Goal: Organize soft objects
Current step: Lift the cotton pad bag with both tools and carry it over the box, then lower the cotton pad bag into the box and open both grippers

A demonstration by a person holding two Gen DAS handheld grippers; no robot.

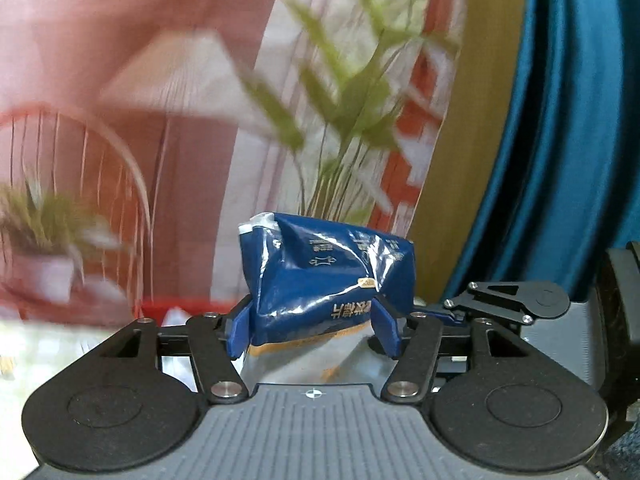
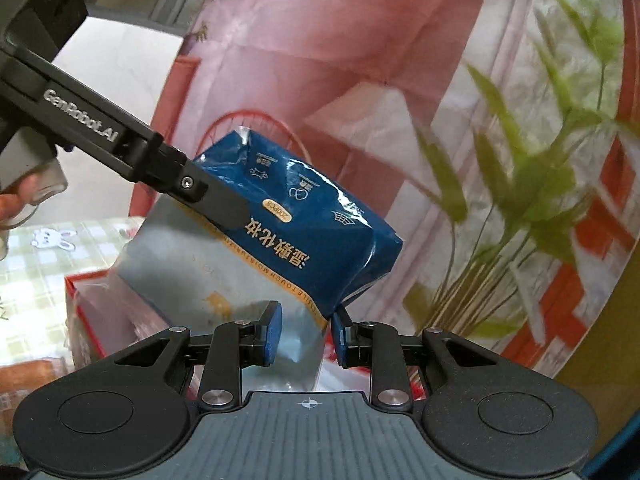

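Observation:
A soft blue and silver pack [image 1: 332, 280] with gold print is up in the air, between my two grippers. In the left wrist view my left gripper [image 1: 312, 330] is shut on it, with a blue pad pressed on each side. In the right wrist view one black finger [image 2: 220, 204] of the left gripper lies across the pack's [image 2: 312, 224] face. My right gripper [image 2: 306, 336] has its jaws narrow, and the pack's silver lower end sits between them. The pack's far side is hidden.
A red-rimmed open box [image 2: 80, 304] lies below the pack on a green checked tablecloth [image 2: 36, 256]. A leafy plant [image 2: 520, 200] stands behind, in front of pink curtains [image 2: 320, 40]. A hand [image 2: 12, 204] holds the left gripper's handle. Blue fabric [image 1: 560, 120] hangs at the right.

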